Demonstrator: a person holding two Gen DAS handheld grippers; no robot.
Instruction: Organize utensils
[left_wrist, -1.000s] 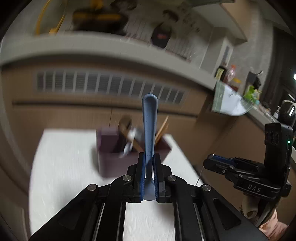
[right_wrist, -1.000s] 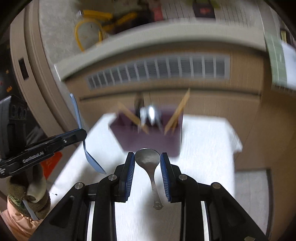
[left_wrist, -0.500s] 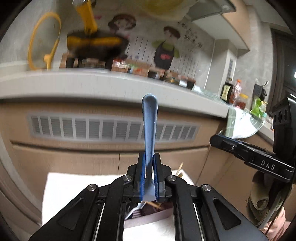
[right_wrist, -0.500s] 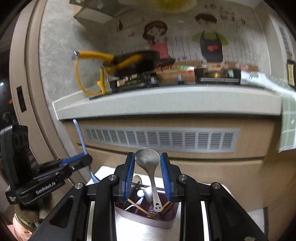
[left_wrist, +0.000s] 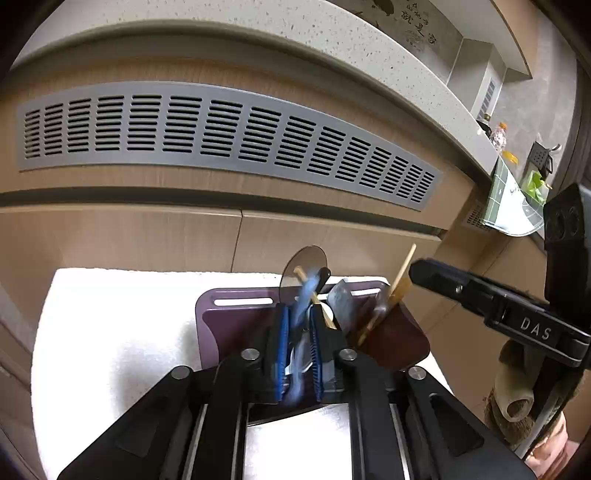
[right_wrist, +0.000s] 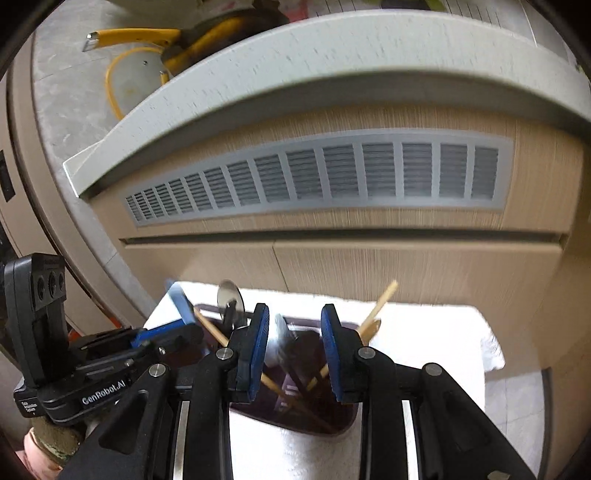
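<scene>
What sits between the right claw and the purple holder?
Right wrist view: a blurred metal spoon, between the pads of the open right claw, over the purple holder.

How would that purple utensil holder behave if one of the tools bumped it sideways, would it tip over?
The purple utensil holder would probably slide rather than tip: it looks wide and low, sitting on a white cloth. The chopsticks and pizza cutter lean loosely inside, so they would likely rattle or shift. It looks like rigid plastic, probably light, so a bump may well move it.
</scene>
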